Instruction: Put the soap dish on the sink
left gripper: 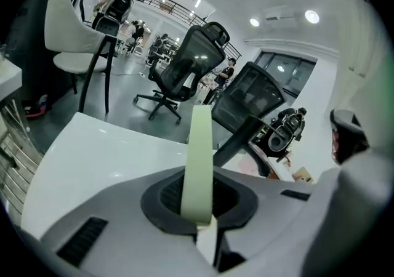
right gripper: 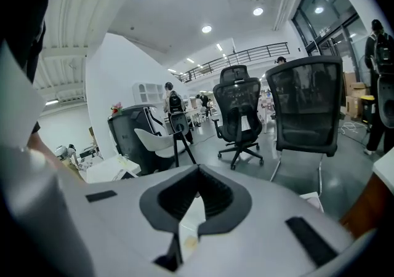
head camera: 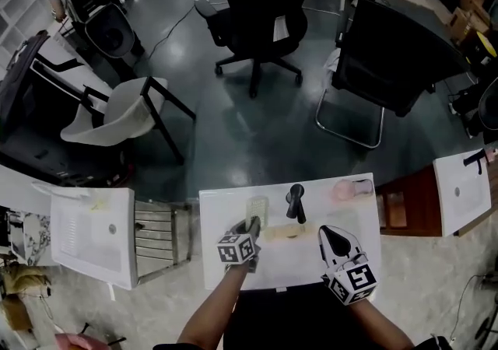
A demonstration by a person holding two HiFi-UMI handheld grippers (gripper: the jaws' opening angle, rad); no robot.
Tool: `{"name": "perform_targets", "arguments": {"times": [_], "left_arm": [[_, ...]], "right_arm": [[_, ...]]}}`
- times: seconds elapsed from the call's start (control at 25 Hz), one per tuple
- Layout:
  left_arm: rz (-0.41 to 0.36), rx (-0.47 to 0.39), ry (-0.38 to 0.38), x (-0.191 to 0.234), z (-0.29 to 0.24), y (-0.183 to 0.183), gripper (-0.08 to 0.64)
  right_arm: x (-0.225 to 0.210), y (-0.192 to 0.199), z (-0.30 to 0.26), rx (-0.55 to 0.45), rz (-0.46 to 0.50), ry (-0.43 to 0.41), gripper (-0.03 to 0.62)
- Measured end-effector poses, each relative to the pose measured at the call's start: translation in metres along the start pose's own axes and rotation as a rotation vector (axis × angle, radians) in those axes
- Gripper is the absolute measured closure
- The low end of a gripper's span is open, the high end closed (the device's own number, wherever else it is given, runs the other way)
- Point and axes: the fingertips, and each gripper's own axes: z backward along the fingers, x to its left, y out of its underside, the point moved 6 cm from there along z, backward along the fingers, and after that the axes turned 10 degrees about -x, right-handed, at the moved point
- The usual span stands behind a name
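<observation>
Your left tongs (head camera: 252, 225) clamped soap dish (left gripper: 200, 159) by thin edge, just left of faucet (head camera: 295, 201), over sink (head camera: 222, 212) top. Your right tongs (head camera: 330, 235) were closed, empty, right of faucet. Dish looked light, stiff, probably slippery plastic; edge grip suited you.

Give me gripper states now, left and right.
Left gripper: closed on the soap dish.
Right gripper: closed, empty.
</observation>
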Motion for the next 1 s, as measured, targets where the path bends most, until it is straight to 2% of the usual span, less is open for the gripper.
{"name": "perform_targets", "arguments": {"times": [0.16,0.48,0.64,0.84,1.0], "left_arm": [[0.031,0.035,0.016,0.017,-0.025,0.002,0.537],[-0.048,0.135,0.087,0.027,-0.058,0.004,0.537],[-0.097,0.158,0.088,0.029,-0.072,0.005,0.535],[-0.12,0.174,0.086,0.034,-0.08,0.003,0.53],[-0.142,0.19,0.045,0.043,-0.083,-0.003,0.478]], "right_arm": [[-0.002,0.0,0.001,-0.009,-0.006,0.032,0.595],[-0.01,0.004,-0.004,0.042,-0.001,0.117,0.595],[-0.013,0.002,-0.011,0.039,0.004,0.134,0.595],[-0.011,0.002,-0.017,0.062,0.011,0.137,0.595],[-0.014,-0.002,-0.02,0.057,0.007,0.143,0.595]]}}
